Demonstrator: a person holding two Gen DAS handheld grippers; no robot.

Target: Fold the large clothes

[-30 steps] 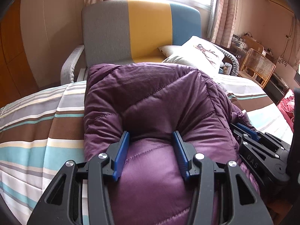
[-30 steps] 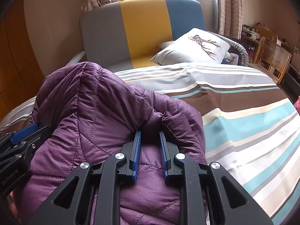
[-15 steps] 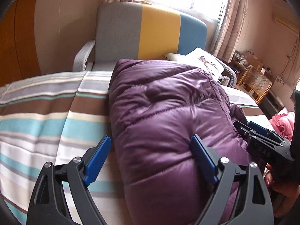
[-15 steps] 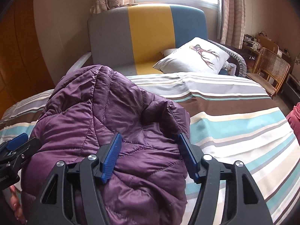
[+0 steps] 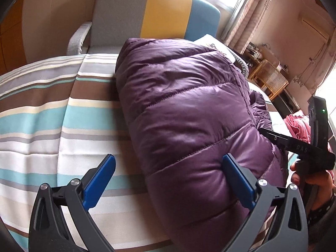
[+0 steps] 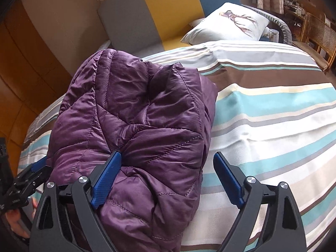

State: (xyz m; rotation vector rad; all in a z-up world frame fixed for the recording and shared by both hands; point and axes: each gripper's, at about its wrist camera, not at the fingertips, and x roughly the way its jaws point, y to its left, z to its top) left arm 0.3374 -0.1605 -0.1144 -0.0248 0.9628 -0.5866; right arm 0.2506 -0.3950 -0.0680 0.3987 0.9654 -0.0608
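A purple quilted down jacket [image 5: 189, 109] lies folded in a thick bundle on the striped bed; it also shows in the right wrist view [image 6: 136, 121]. My left gripper [image 5: 168, 176] is open wide at the bundle's near left edge, its right finger against the jacket, holding nothing. My right gripper [image 6: 168, 174] is open wide at the bundle's near right edge, its left finger [image 6: 107, 176] touching the fabric. Each gripper shows at the edge of the other's view, the right one in the left wrist view [image 5: 294, 145] and the left one in the right wrist view [image 6: 25, 180].
The striped bedspread [image 6: 273, 115] reaches out on both sides of the jacket. A grey, yellow and blue sofa [image 5: 155, 19] stands behind, with a white deer pillow [image 6: 229, 23]. A wicker chair [image 5: 271, 79] and pink cloth [image 5: 298, 126] are at the right.
Both grippers were shut on the jacket a second ago; they have opened wide and let it go. Both have drawn back a little, and the bundle rests on the bed.
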